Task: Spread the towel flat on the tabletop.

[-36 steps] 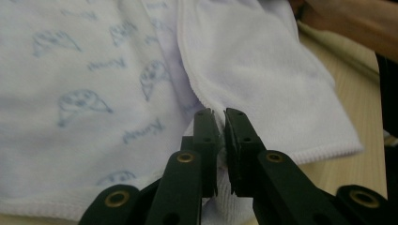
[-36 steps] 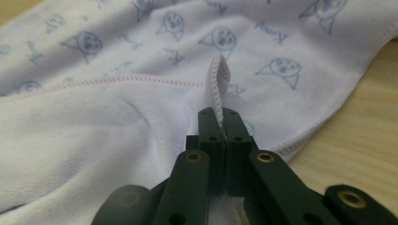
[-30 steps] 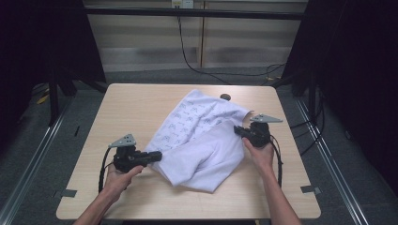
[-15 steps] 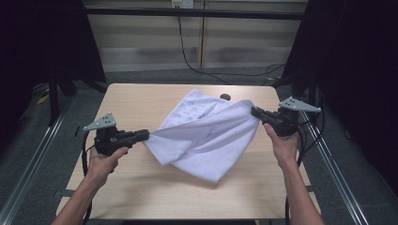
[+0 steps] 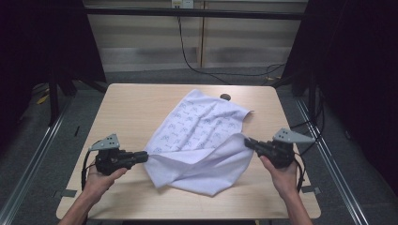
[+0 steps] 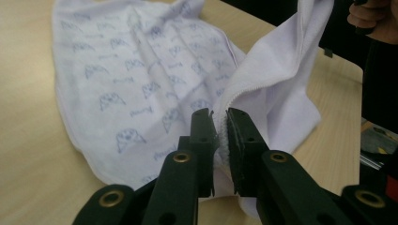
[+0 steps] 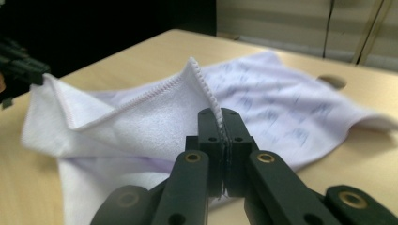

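Observation:
A white cloth (image 5: 202, 136) printed with small blue figures lies on the wooden table (image 5: 131, 103). Its far half is flat and its near edge is lifted and stretched between my two grippers. My left gripper (image 5: 145, 156) pinches the cloth's left corner. In the left gripper view the hem (image 6: 263, 79) runs between the jaws of that gripper (image 6: 219, 123), which have just eased open slightly and still pinch it. My right gripper (image 5: 247, 141) is shut on the right corner. In the right gripper view the stitched edge (image 7: 155, 126) rises from the closed jaws of that gripper (image 7: 219, 117).
A dark round grommet (image 5: 225, 97) sits in the tabletop just beyond the cloth. Bare wood lies left of the cloth and along the near edge. Black curtains flank the table, and cables hang behind it.
Both hands first spread apart and lifted the cloth's near edge, then drew back toward the near side of the table. The cloth now hangs taut between them with a fold beneath.

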`<state>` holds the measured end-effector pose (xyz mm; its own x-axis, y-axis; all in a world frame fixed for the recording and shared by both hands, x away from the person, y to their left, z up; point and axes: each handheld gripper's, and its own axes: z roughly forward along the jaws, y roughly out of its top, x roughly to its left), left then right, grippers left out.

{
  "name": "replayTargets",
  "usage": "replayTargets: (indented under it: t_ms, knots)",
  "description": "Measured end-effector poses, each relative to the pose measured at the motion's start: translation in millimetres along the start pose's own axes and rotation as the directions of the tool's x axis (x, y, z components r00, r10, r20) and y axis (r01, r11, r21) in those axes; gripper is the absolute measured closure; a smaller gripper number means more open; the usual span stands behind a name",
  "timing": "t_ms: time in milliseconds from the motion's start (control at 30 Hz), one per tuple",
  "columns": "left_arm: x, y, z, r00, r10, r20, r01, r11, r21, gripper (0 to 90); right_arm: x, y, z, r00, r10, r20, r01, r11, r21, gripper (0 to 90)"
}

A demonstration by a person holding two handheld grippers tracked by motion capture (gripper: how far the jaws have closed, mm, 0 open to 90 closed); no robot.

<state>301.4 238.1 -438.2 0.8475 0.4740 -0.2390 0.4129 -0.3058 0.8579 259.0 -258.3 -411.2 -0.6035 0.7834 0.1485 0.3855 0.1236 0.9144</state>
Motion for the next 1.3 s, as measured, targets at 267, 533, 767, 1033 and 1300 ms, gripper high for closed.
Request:
replayTargets:
  t_ms: [267, 533, 767, 1033, 1300]
  knots:
    - [-3.6, -22.4, 4.8, 0.9994, -0.008, 0.033, 0.006, 0.9979, 0.064, 71.5, 13.1, -40.4, -9.9, 0.9985, 0.041, -0.035, -0.040, 0.998, 0.040, 88.8]
    - [-1.2, -18.5, 25.5, 0.9997, -0.021, 0.011, 0.020, 0.9956, 0.092, 53.4, 8.9, -61.3, -15.9, 0.9967, 0.079, -0.019, -0.078, 0.993, 0.084, 88.9]
    - [13.2, -13.6, 45.1, 0.9989, -0.039, -0.027, 0.042, 0.9944, 0.097, 43.2, 7.3, -64.4, -14.4, 0.9967, 0.079, -0.017, -0.077, 0.992, 0.097, 88.8]
    - [14.5, -17.6, 57.4, 0.9974, -0.055, 0.045, 0.048, 0.9881, 0.146, 56.5, 4.7, -67.5, -17.2, 0.9951, 0.099, -0.012, -0.097, 0.990, 0.103, 88.8]
    - [-0.8, -6.5, 33.1, 0.9953, -0.006, 0.096, 0.004, 0.9997, 0.022, 83.0, 7.6, -62.1, -33.7, 0.9941, 0.106, -0.021, -0.105, 0.993, 0.050, 88.7]
